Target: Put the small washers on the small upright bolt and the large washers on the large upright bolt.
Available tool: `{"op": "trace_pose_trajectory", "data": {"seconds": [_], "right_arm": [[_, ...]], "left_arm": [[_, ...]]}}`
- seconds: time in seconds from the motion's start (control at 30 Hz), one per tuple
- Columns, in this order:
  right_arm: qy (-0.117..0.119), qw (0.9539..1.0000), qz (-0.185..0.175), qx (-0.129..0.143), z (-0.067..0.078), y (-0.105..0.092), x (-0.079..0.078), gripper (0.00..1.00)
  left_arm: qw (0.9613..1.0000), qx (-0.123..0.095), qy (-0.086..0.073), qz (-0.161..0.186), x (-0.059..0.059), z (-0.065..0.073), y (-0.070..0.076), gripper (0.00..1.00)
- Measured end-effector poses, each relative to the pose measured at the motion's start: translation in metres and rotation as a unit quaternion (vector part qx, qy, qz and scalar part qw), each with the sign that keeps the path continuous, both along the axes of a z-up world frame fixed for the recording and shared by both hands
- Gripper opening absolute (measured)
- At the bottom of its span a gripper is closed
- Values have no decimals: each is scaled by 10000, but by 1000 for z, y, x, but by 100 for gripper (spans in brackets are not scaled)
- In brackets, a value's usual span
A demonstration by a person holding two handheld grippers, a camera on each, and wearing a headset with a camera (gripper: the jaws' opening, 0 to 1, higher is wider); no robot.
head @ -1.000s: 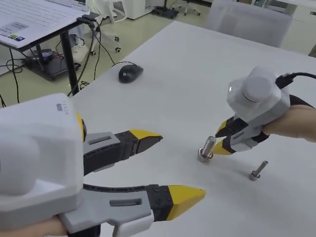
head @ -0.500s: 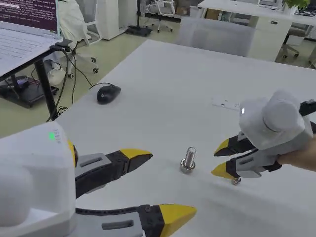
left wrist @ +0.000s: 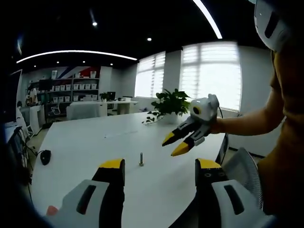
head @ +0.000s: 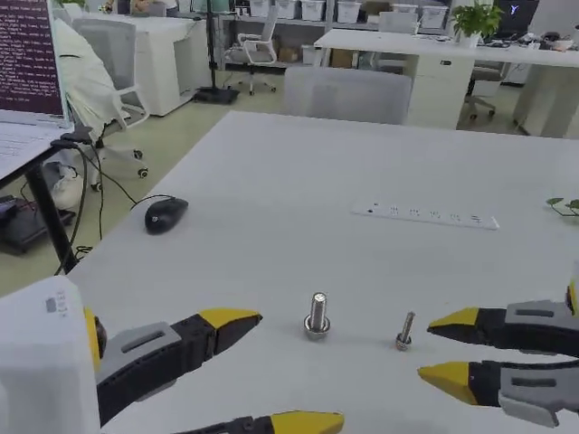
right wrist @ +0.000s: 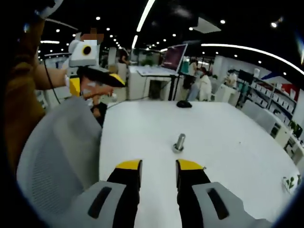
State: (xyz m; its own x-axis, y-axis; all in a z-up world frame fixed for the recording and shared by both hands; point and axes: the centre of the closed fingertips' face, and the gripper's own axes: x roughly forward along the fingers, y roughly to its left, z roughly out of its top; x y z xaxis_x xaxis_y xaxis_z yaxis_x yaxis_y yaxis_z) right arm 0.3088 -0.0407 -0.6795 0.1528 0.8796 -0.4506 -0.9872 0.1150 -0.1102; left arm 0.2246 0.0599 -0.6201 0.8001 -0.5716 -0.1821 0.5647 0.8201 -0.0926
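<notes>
On the white tabletop [head: 271, 181], the large upright steel bolt [head: 317, 316] stands towards the near side. The small steel bolt [head: 404, 332] stands just to its right, apart from it. The yellow-tipped left gripper [head: 298, 369] sits near-left of the large bolt. The yellow-tipped right gripper [head: 425, 349] sits just right of the small bolt. A black computer mouse [head: 166, 213] lies far left. A white power strip [head: 425, 215] lies farther back, right of centre.

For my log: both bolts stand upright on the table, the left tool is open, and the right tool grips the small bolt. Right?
No: the head view shows the right tool open, apart from the small bolt. It and the large bolt stand upright on the table; the left tool is open.
</notes>
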Motion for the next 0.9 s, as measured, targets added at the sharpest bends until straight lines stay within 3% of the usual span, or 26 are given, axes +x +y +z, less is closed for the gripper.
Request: {"op": "trace_pose_trajectory", "data": {"seconds": [0.1,0.17,0.23,0.33,0.4,0.7,0.9], "right_arm": [[74,9990,-260,360,5,-15,-7,34],[322,9965,-433,634,7,-26,-16,37],[216,9959,-601,644,5,-38,-19,39],[425,9926,-763,850,6,-48,-27,42],[402,9919,-830,875,5,-54,-33,44],[470,9838,-1149,1295,12,-66,-47,49],[478,9824,-1181,1367,14,-67,-53,56]], "left_arm": [[10000,-12,-10,-15,-2,2,-2,59],[10000,-30,-18,-29,-4,4,-3,60],[10000,-56,-21,-41,-6,4,-4,60],[10000,-86,19,-20,-10,2,-4,60],[9999,-137,62,-10,-13,1,-4,60],[9999,-155,-3,36,-16,7,-7,62],[9999,-150,-23,13,-20,10,-11,62]]}}
